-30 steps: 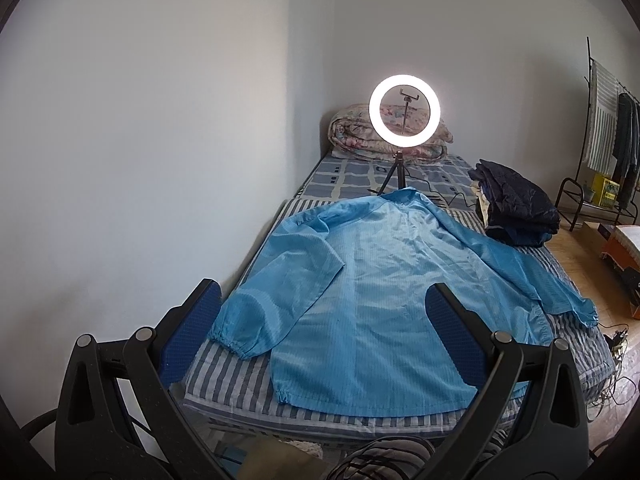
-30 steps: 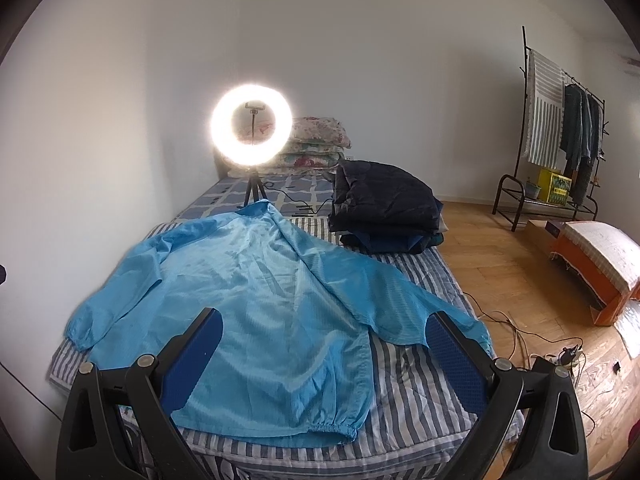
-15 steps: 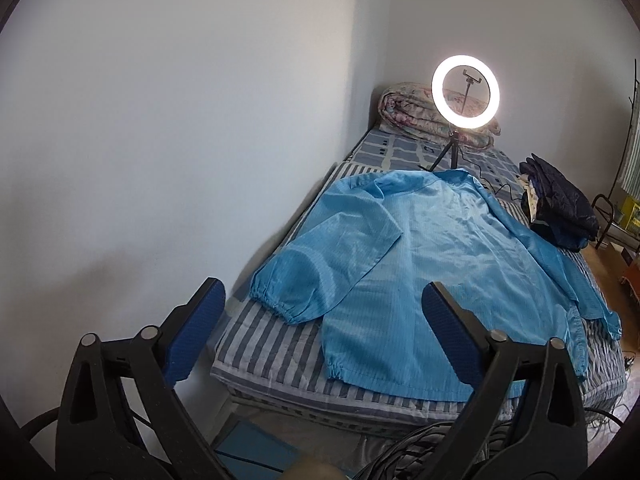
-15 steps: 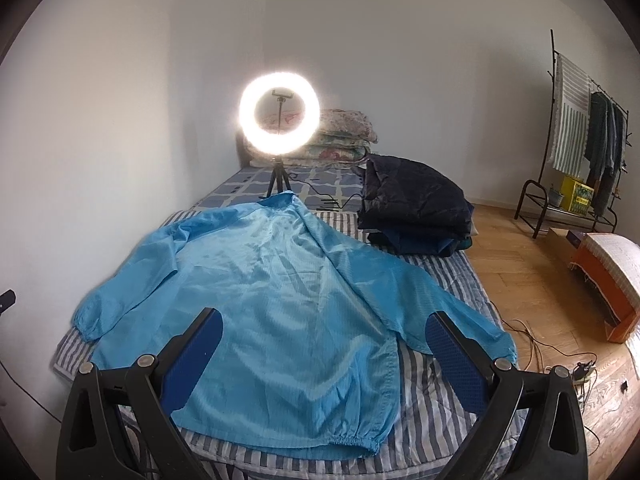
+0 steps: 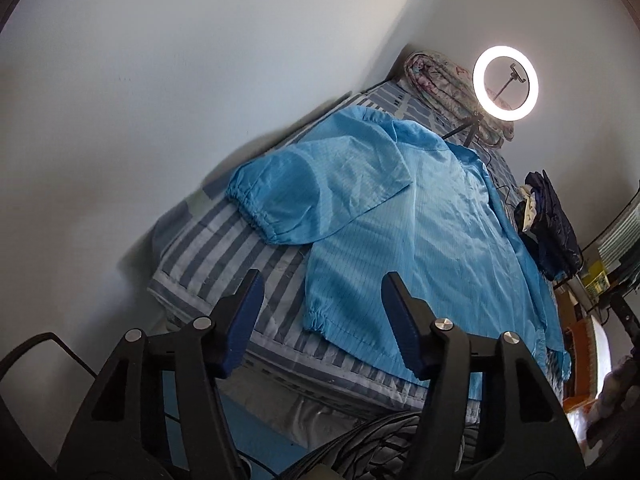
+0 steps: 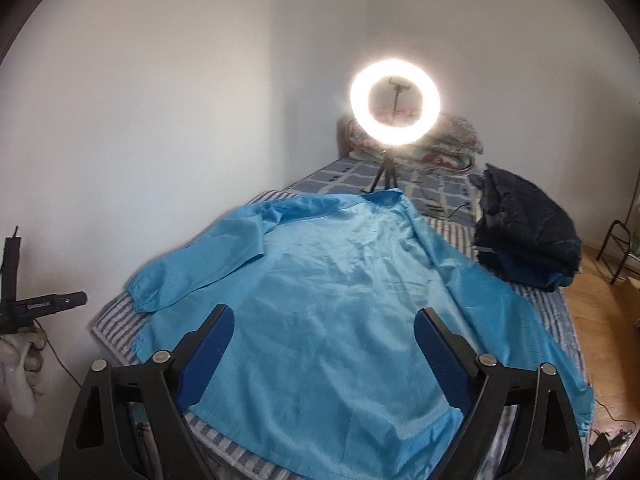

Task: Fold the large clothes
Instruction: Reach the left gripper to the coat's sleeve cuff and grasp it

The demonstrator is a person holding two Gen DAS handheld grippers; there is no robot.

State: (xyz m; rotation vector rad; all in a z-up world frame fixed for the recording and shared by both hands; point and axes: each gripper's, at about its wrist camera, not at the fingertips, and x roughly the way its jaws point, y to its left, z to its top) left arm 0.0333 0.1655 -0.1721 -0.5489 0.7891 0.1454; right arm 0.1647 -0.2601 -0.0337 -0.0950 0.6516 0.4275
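Note:
A large light-blue jacket (image 5: 432,216) (image 6: 340,312) lies spread flat on the striped bed (image 5: 224,248) (image 6: 536,300), collar toward the far end, both sleeves out to the sides. My left gripper (image 5: 320,292) hovers above the jacket's near left hem corner, tilted, its jaws closing with nothing pressed between the blue pads. Above the middle of the near hem, my right gripper (image 6: 324,320) has its jaws closing too, still wide, and no cloth is pinched. The left gripper's body and a gloved hand (image 6: 24,364) show at the left edge of the right wrist view.
A lit ring light (image 5: 505,83) (image 6: 395,103) on a small tripod stands on the bed beyond the collar, before folded quilts (image 5: 444,76) (image 6: 452,148). A dark pile of folded clothes (image 5: 554,228) (image 6: 524,240) sits on the bed's right side. The wall runs along the left; wooden floor (image 6: 600,292) lies right.
Both grippers dropped closer to the jacket's near hem and their jaws narrowed. The left one shifted toward the left hem corner and rolled, tilting its view. The right one moved left, toward the hem's middle.

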